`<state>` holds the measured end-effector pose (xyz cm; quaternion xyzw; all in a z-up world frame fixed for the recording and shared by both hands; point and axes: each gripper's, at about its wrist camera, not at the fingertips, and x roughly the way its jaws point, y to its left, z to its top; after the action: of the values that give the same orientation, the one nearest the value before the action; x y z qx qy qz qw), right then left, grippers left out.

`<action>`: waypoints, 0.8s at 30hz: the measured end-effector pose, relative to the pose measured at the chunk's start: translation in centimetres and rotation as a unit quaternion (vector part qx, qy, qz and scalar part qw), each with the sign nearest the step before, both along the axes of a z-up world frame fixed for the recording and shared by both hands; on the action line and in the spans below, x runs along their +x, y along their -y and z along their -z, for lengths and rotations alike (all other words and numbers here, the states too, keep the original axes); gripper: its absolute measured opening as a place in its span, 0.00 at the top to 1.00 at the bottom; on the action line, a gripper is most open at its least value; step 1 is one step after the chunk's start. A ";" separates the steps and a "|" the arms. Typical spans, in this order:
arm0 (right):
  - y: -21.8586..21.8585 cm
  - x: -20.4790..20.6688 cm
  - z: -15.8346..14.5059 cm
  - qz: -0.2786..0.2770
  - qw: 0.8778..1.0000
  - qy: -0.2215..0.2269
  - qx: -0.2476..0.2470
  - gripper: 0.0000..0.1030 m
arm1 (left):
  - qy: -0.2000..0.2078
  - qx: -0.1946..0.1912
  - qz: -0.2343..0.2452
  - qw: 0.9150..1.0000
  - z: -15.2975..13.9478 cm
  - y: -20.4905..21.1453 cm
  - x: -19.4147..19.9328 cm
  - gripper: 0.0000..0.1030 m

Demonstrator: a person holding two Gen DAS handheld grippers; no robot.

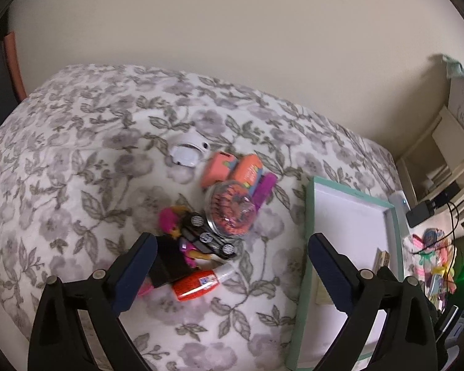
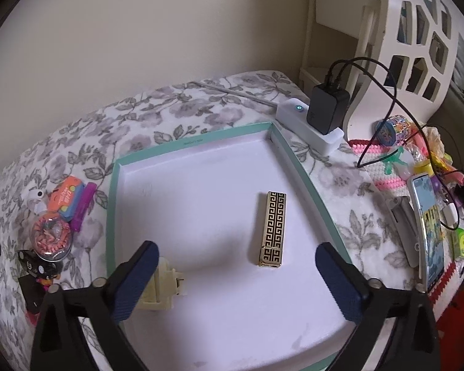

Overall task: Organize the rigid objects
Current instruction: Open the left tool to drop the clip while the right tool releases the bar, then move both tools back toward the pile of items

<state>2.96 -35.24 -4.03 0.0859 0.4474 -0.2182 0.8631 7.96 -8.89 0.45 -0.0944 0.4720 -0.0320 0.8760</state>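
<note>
A teal-rimmed white tray [image 2: 195, 142] lies on the floral bedspread; it also shows in the left wrist view [image 1: 312, 204]. In it lie a gold-and-black patterned lighter [image 2: 272, 228] and a cream plastic piece [image 2: 161, 290]. My right gripper [image 2: 236, 278] is open and empty above the tray's near part. My left gripper [image 1: 232, 272] is open and empty over a pile left of the tray: a clear dome with orange coils [image 1: 232, 210], a black toy car [image 1: 207, 238], a red-orange tube [image 1: 198, 286], orange packets [image 1: 232, 170], a purple stick [image 1: 264, 188], a white ring-like piece [image 1: 188, 151].
A white power strip [image 2: 309, 123] with a black charger [image 2: 326, 109] and cables sits beyond the tray's far right corner. A phone [image 2: 430, 228], a pink knitted mat [image 2: 383, 167] and small clutter lie to the right. A white shelf unit [image 2: 386, 31] stands behind.
</note>
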 end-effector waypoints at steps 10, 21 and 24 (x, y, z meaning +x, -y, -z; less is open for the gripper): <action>-1.6 -1.0 -1.7 -0.018 0.999 0.037 0.012 0.00 | 0.059 0.025 -0.030 0.998 -2.2 -2.6 -1.9 0.05; -6.2 -1.1 -6.0 -0.090 0.990 0.111 0.019 0.00 | 0.055 0.049 -0.038 0.997 -3.3 -5.5 -1.6 0.05; -7.8 -0.9 -7.2 -0.107 0.987 0.120 0.026 0.00 | 0.048 0.048 -0.039 0.997 -3.5 -6.5 -1.3 0.05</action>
<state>2.03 -27.48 3.13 0.0851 0.3525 -0.1009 0.9264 6.62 -2.41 3.96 -0.0693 0.4262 0.0205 0.9017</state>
